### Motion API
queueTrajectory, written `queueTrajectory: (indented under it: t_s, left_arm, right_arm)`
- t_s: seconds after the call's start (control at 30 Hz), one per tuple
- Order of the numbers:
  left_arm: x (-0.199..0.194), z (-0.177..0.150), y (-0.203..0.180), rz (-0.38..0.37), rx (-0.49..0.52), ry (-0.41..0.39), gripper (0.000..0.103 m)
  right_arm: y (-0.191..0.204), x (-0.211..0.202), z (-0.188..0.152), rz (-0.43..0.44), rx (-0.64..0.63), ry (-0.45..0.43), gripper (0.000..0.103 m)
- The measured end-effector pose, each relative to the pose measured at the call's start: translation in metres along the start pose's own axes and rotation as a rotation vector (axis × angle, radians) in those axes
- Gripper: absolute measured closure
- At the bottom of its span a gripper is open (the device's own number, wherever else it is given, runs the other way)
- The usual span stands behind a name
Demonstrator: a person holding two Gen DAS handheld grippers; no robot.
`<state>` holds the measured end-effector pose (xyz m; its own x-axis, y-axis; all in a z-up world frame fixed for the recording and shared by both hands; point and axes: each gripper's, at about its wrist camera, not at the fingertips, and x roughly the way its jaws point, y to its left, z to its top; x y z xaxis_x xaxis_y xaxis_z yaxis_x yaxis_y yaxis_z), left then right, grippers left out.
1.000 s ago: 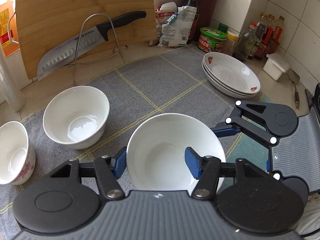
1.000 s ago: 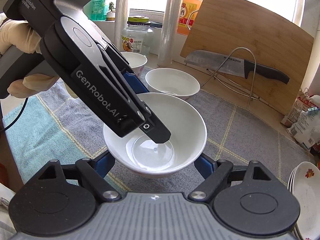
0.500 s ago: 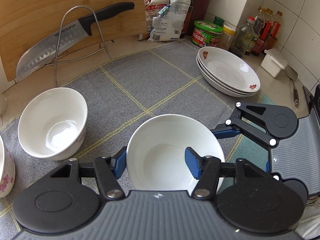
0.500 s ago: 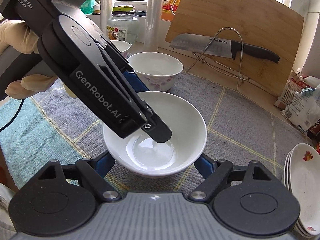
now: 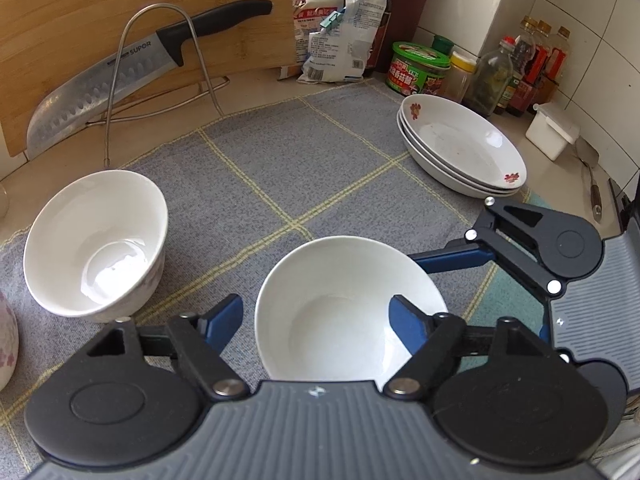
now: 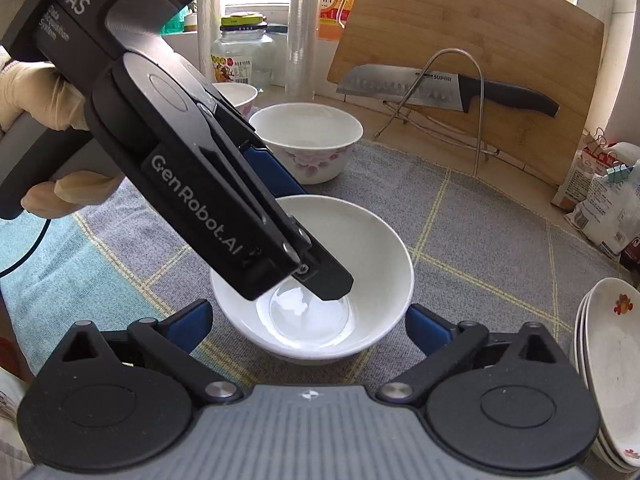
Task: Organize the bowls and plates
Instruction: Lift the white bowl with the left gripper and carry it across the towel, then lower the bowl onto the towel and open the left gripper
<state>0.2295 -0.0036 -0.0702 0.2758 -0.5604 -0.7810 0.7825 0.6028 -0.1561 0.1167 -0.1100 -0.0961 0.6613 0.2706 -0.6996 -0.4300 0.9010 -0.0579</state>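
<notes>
A plain white bowl [image 5: 344,304] sits on the grey checked cloth [image 5: 304,176]. My left gripper [image 5: 316,320] straddles its near rim, one finger inside and one outside; the left finger now stands apart from the wall, so it is open. The bowl shows in the right wrist view [image 6: 344,264] with the left gripper's finger dipping into it. My right gripper [image 6: 308,324] is open, its fingers on either side of the bowl without touching. A second bowl with pink flowers [image 5: 96,240] [image 6: 308,140] stands to the left. Three stacked plates [image 5: 460,148] [image 6: 612,360] lie at right.
A third flowered bowl [image 5: 6,344] [image 6: 238,98] is at the far left. A knife [image 5: 136,64] on a wire stand leans against a wooden cutting board [image 5: 80,12]. Packets, jars and sauce bottles [image 5: 520,68] line the back wall. A teal cloth [image 6: 60,256] lies nearby.
Both grippers and the bowl shifted left towards the flowered bowl. The left gripper's fingers have spread, releasing the bowl's rim.
</notes>
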Motion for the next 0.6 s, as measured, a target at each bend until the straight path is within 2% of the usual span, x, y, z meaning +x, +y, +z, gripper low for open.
queueTrajectory:
  t_s: [0.27,0.6]
  left_arm:
    - [-0.021,-0.003,0.007,0.043,-0.046,-0.085,0.011]
    - [-0.042,-0.014,0.01,0.106,-0.105,-0.15,0.011]
  right_arm:
    - [-0.002,-0.002,0.001,-0.023,0.005,0.021,0.0]
    - [0.002,-0.01,0.003,-0.072,-0.015,0.029,0.0]
